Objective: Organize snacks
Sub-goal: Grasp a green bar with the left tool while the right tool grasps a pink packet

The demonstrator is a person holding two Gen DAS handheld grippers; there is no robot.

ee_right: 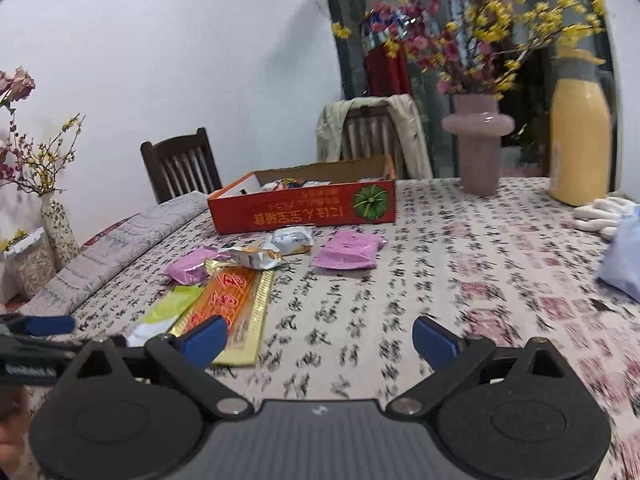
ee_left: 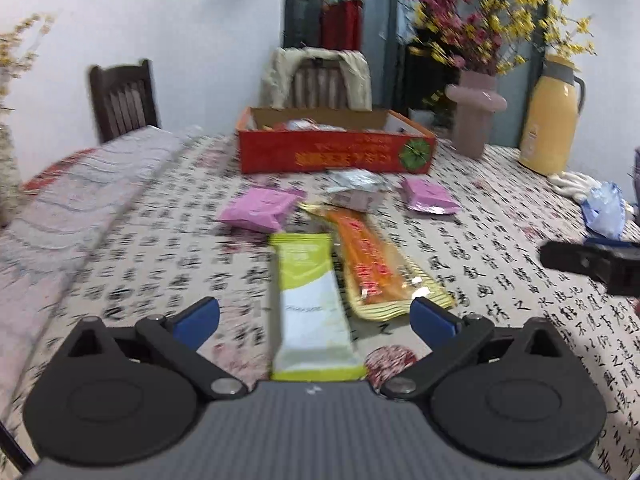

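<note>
Now my left gripper (ee_left: 314,316) gapes wide around the green-white snack bar (ee_left: 310,312) at lower centre, my right gripper (ee_right: 318,338) equally wide, empty.

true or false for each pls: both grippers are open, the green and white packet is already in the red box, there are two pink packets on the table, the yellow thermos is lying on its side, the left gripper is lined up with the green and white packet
1. Both grippers are open: true. The left gripper and the right gripper both have their fingers spread and hold nothing.
2. The green and white packet is already in the red box: false. It lies on the tablecloth, nearer the camera than the box.
3. Two pink packets lie on the table: true, the left pink packet and the right pink packet.
4. The yellow thermos lies on its side: false. It stands upright.
5. The left gripper is lined up with the green and white packet: true. The packet sits between its fingers.
</note>
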